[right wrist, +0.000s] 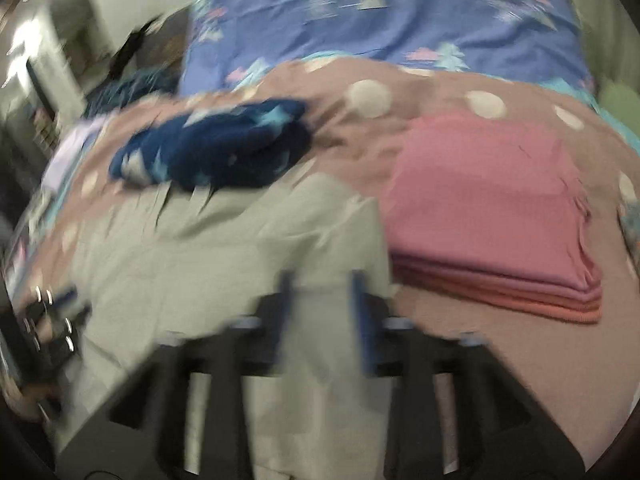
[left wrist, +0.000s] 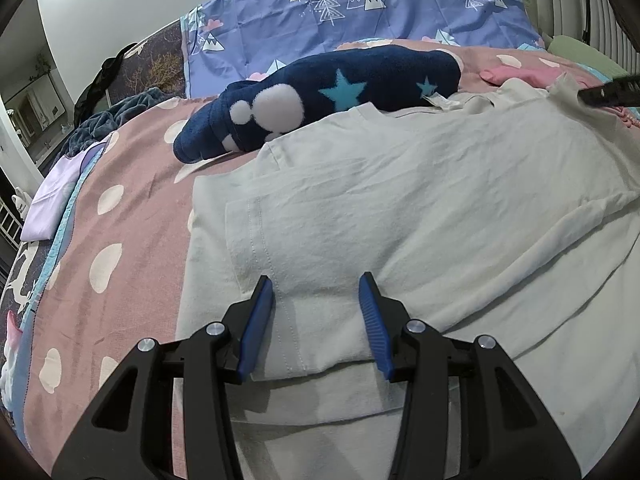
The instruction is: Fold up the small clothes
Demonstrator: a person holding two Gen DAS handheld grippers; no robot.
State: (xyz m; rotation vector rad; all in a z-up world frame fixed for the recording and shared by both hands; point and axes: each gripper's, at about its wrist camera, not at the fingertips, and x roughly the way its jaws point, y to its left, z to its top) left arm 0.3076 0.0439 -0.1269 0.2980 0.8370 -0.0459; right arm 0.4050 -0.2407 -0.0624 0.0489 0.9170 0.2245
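Bed (left wrist: pixel 120 216): one, under a pink dotted cover; a blue tree-print sheet (left wrist: pixel 320 8) lay at its far end.

Pale shirt (left wrist: pixel 400 208): one, the task's garment, spread on the bed nearest both cameras, partly folded.

Pink folded pile (right wrist: pixel 492 216): one, just right of the shirt.

Navy star fleece (left wrist: pixel 320 92): one, bunched, touching the shirt's far edge.

Lilac cloth (left wrist: pixel 52 200): one, at the bed's left edge.

Left claw (left wrist: pixel 316 320): fingers apart, resting over the shirt's folded sleeve, gripping nothing.

Right claw (right wrist: pixel 324 300): view blurred; shirt fabric ran between the fingers, apparently pinched.

Risk, as judged: a hasty right-hand pull could drag the unpinned layers askew or snag the fleece.
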